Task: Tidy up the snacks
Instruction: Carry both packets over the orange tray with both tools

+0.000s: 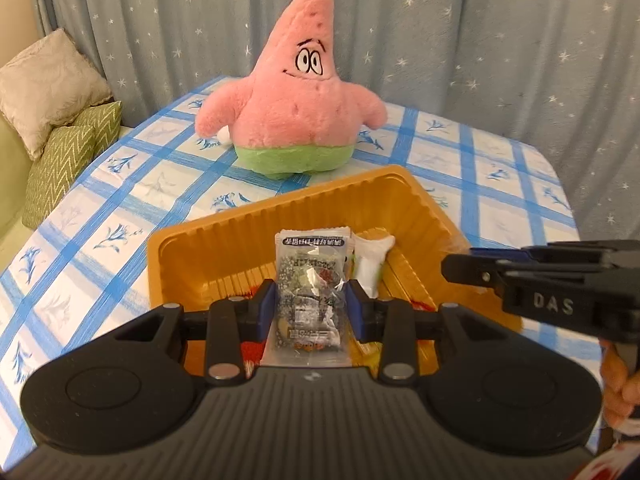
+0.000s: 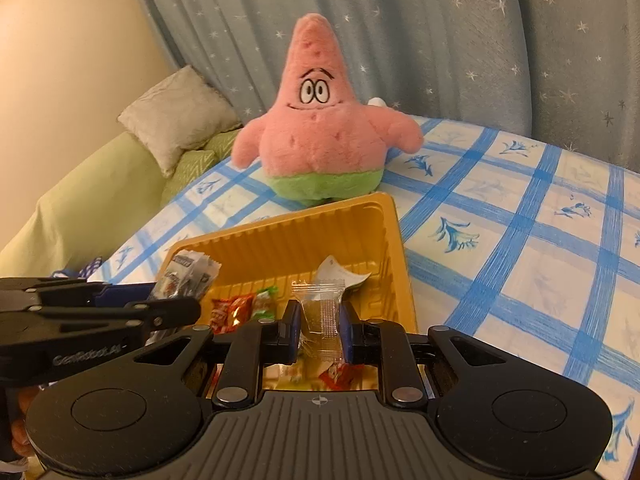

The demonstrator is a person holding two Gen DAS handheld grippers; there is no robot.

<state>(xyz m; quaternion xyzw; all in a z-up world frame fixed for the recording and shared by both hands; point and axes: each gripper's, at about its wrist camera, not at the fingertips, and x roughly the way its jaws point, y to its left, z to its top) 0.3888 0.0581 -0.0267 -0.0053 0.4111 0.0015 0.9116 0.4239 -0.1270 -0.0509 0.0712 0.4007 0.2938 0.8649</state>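
Home living room: pink plush starfish toy (image 1: 294,108) on a blue-checked tablecloth (image 1: 132,184), star-print curtain (image 1: 460,40) behind it, cushioned green sofa (image 2: 88,196) to its left.

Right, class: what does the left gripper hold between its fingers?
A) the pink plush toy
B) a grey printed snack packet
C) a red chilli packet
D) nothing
B: in the left wrist view the left gripper is clamped on the grey printed snack packet, above the orange tray.
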